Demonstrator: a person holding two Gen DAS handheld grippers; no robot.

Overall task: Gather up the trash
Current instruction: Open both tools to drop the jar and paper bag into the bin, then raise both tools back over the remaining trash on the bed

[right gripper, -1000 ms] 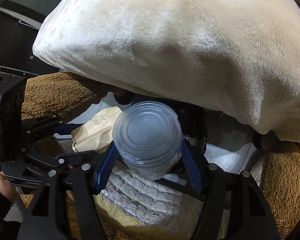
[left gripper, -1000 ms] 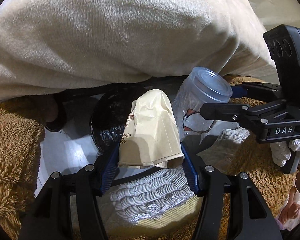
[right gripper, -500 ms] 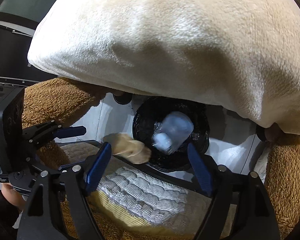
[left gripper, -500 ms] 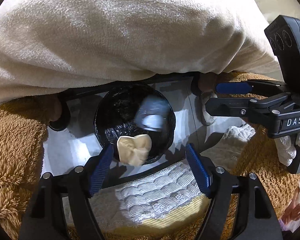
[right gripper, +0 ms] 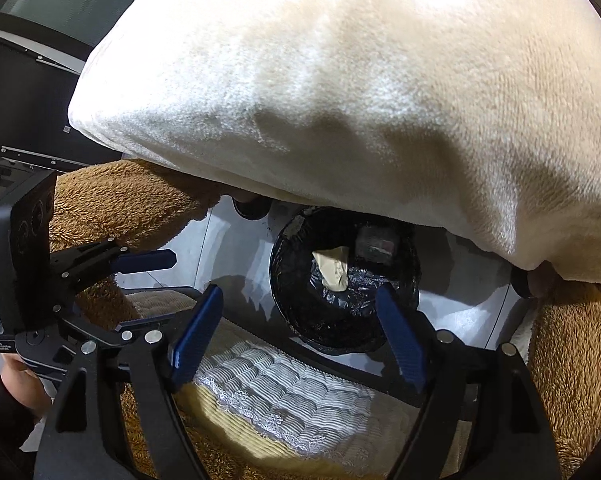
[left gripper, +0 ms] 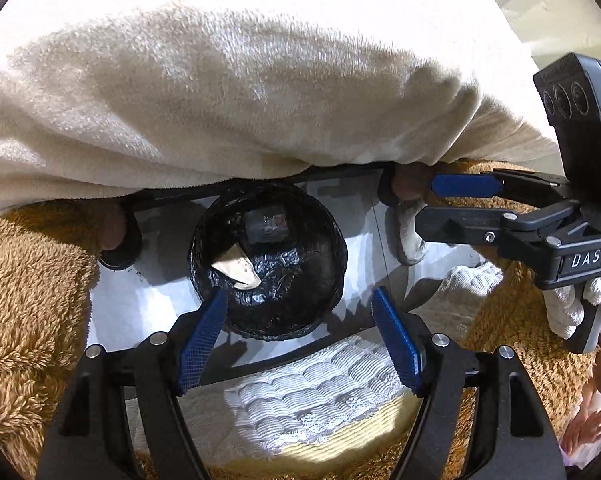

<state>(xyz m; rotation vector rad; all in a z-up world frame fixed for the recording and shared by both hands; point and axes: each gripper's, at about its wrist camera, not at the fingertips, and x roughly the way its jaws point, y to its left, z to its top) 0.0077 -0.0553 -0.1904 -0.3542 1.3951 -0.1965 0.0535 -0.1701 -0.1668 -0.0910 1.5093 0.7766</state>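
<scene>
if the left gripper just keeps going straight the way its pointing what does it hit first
Probably the black-lined trash bin: the open left gripper points at its mouth, where the paper bag and plastic cup lie. Depth is unclear, so it may meet the near rim first.

White floor (left gripper: 116, 304), black-lined bin (left gripper: 300, 320) standing on it, brown fleece (left gripper: 28, 288) alongside

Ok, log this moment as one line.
left tongs open | right tongs open | paper bag, plastic cup in bin
</scene>
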